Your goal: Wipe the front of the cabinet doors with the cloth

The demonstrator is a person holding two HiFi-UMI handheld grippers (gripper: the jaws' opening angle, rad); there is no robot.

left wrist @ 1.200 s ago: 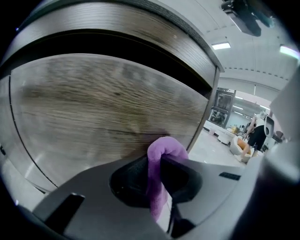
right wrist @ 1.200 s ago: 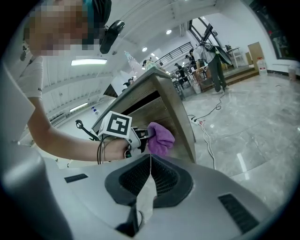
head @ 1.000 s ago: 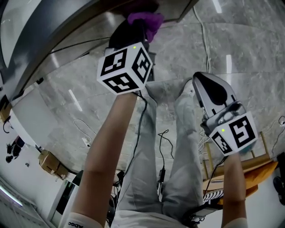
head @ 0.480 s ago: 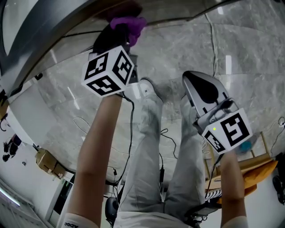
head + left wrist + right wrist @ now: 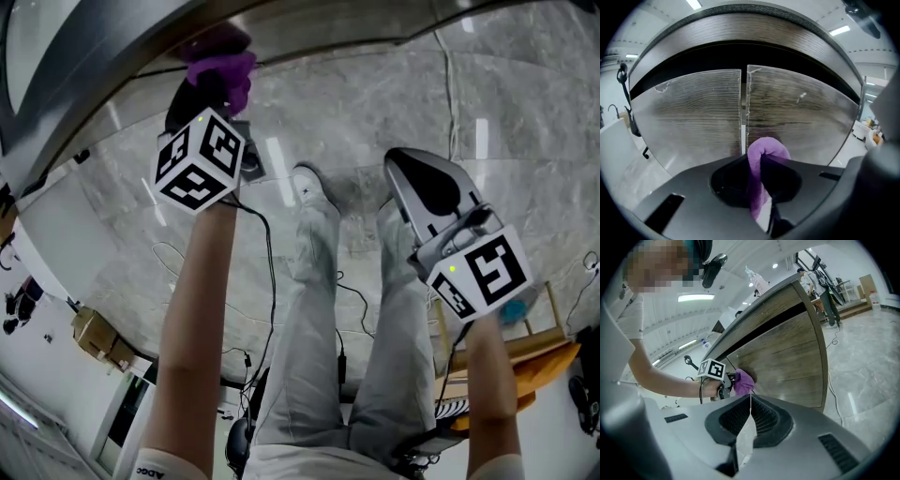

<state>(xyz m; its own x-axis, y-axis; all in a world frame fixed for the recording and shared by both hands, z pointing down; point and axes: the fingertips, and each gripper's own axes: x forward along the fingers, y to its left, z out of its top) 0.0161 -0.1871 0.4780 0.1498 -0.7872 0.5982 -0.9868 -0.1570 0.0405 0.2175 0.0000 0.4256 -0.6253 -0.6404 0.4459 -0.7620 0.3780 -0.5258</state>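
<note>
My left hand-held gripper [image 5: 757,176] is clamped on a folded purple cloth [image 5: 768,149]. The cloth sticks up past the jaws and presses against the wood-grain front of the cabinet doors [image 5: 693,112]. In the left gripper view it sits on the right-hand door, just beside the narrow seam between the two doors. It is below the dark gap under the counter [image 5: 750,33] edge. My right hand-held gripper [image 5: 750,401] hangs well apart from the cabinet, over the grey marble floor [image 5: 375,94], its jaws pressed together with nothing between them. From the right gripper view, the cloth touches the door about halfway up its front
</note>
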